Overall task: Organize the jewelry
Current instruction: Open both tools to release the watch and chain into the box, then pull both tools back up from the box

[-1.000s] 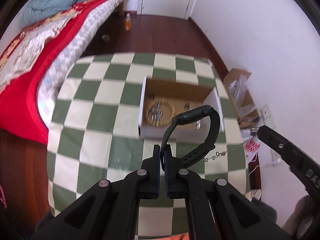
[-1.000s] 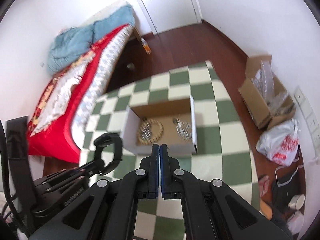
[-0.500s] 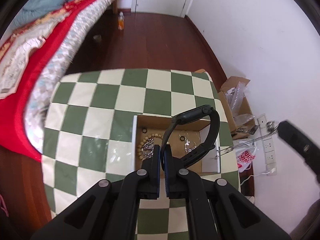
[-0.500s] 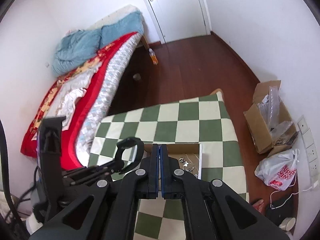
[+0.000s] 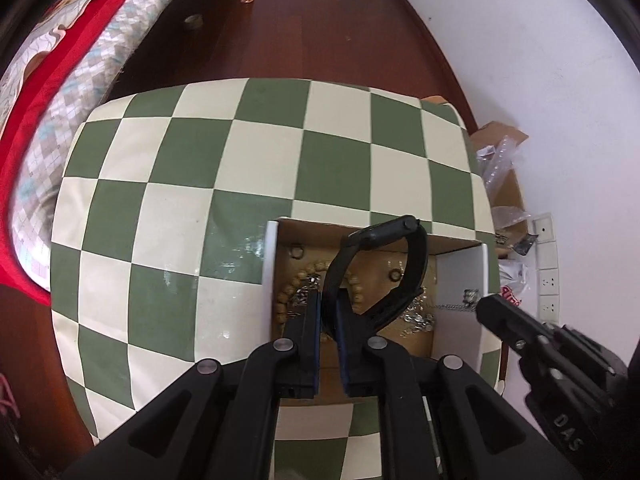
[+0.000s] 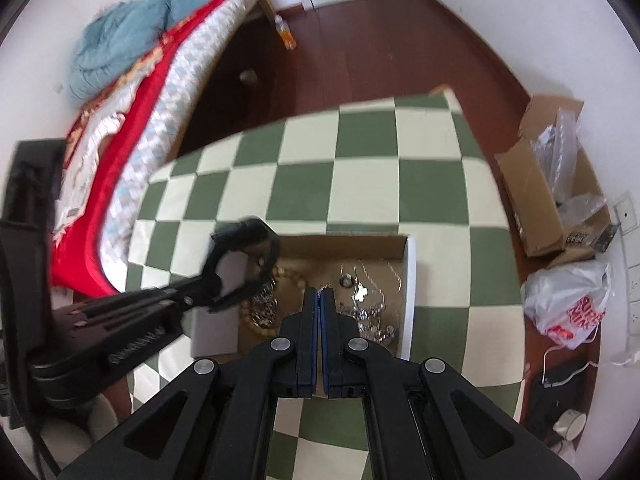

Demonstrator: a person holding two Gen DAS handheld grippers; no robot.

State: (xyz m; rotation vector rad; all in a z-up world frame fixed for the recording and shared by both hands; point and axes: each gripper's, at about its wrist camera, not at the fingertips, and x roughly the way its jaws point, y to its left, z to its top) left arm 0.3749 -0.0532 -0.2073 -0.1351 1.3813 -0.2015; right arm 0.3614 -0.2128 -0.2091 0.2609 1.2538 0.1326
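Left wrist view: left gripper [image 5: 328, 312] jaws clamped on black watch [image 5: 384, 268] above box [image 5: 272, 280], lower centre. Right wrist view alone: right gripper [image 6: 320, 300] jaws pressed together; silver chain [image 6: 368, 312] inside box.

Bright, even daylight all round, no hard shadows. Bit of glare on the tablecloth [image 5: 236, 256] left of the box [image 5: 272, 280]. Heavy fisheye bulge, dark vignette in the corners. Left view pretty sharp; right view smeared with motion blur, worst on the left gripper [image 6: 240, 256] and bed [image 6: 160, 60].
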